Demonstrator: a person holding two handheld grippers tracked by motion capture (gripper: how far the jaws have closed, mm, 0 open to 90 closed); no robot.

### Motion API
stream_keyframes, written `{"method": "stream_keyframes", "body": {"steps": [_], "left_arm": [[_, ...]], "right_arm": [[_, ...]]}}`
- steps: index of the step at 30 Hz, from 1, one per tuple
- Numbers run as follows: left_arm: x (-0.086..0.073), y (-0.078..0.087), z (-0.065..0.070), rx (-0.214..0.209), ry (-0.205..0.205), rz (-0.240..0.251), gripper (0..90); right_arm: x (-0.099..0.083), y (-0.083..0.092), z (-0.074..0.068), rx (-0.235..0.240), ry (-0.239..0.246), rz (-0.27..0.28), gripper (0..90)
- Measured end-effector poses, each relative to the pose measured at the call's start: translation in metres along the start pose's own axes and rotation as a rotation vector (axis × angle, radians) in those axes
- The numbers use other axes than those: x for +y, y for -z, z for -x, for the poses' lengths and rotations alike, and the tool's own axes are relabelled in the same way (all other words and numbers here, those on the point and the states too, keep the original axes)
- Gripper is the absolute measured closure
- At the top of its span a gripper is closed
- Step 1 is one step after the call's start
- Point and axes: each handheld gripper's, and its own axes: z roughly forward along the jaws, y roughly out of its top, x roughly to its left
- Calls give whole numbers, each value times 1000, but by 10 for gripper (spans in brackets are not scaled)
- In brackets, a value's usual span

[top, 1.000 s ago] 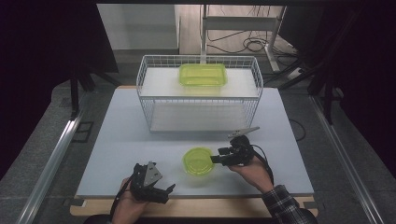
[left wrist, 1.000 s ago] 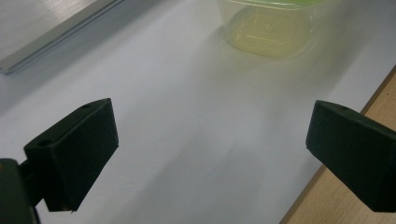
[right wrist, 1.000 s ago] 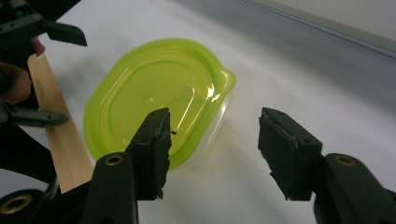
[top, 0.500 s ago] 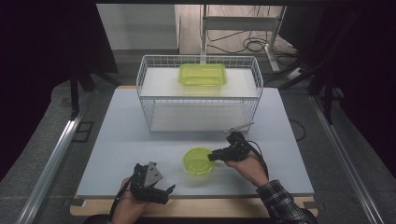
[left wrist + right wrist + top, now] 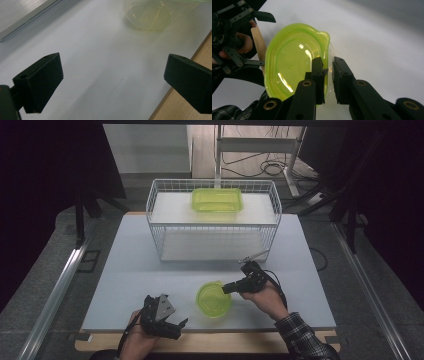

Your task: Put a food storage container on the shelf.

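The green bowl (image 5: 214,298) sits on the table (image 5: 125,285) directly ahead of the right claw (image 5: 229,287), and its near rim now lies between that claw's jaws: the right gripper view shows one jaw inside the bowl (image 5: 294,62) and the other outside the wall, the two nearly closed on the thin plastic edge, so I judge the right claw (image 5: 328,68) to be gripping the bowl's rim. This is what has changed over the last second: a second ago the right claw was beside the bowl's right edge, apart from it, and half a second ago it had moved in close; now it has arrived at the rim and pinched it. The bowl itself has not shifted on the table in that time and looks to be resting flat, so a lift has not begun. That suggests the grasp is just completed and the next step is raising the bowl, probably toward the wire basket (image 5: 160,205) beyond the claw, where a green rectangular container (image 5: 217,200) already lies. The left claw (image 5: 175,326) is to the far side of the bowl from the right claw, at the table's near edge, unmoved; the left gripper view shows its jaws wide apart over bare table with nothing between them and the bowl (image 5: 150,15) ahead.
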Motion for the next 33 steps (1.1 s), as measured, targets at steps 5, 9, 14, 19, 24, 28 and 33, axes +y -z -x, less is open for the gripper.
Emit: {"method": "stream_keyframes", "body": {"steps": [5, 9, 14, 19, 24, 28, 33], "left_arm": [[0, 0, 0, 1, -5, -3, 22], [0, 0, 0, 1, -8, -4, 21], [0, 0, 1, 1, -11, -5, 22], [0, -1, 1, 1, -14, -6, 21], [0, -1, 2, 1, -16, -6, 22], [0, -1, 2, 0, -18, -7, 22], [1, -1, 2, 0, -19, -6, 21]], "right_arm": [[-1, 2, -1, 12, -4, -4, 801], [-2, 5, -2, 18, -13, 2, 805], [-2, 11, -3, 28, -18, 12, 812], [-1, 17, -4, 65, -30, 34, 826], [-1, 17, -5, 74, -29, 34, 829], [-1, 18, -6, 81, -33, 31, 831], [0, 19, -7, 93, -30, 38, 837]]}}
